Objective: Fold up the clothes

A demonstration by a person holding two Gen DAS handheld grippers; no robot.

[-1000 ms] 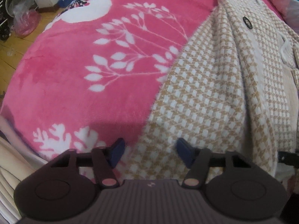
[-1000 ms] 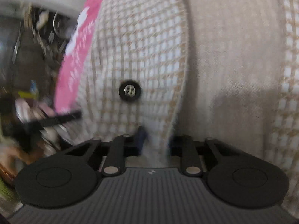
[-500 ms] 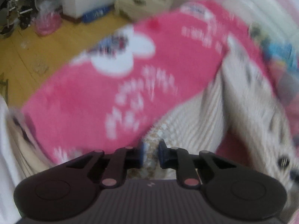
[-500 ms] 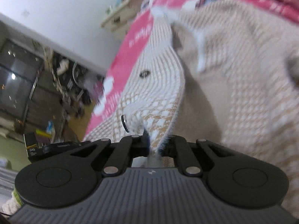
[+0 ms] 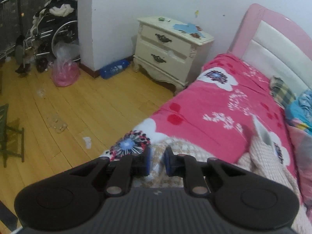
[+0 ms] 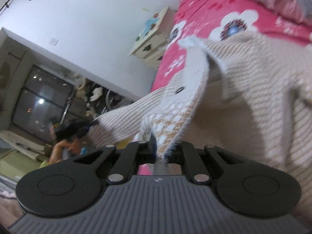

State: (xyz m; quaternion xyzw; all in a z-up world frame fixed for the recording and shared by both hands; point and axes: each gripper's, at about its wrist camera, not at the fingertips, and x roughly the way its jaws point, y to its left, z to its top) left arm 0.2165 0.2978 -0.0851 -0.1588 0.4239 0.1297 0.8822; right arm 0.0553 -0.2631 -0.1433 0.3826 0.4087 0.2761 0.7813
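A bedroom with a yellow wooden floor [image 5: 81, 105] and a cream nightstand [image 5: 171, 46] beside a bed under a pink floral blanket [image 5: 224, 105]. The beige-and-white checked cardigan [image 6: 253, 89] is raised off the blanket. The left gripper [image 5: 157, 160] seems clamped on one edge, though blur hides the contact; the right gripper [image 6: 162, 152] is pinched on the buttoned front edge.

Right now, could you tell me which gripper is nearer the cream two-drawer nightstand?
Probably left. The left gripper faces the nightstand across the wooden floor; from the right gripper it looks smaller, farther.
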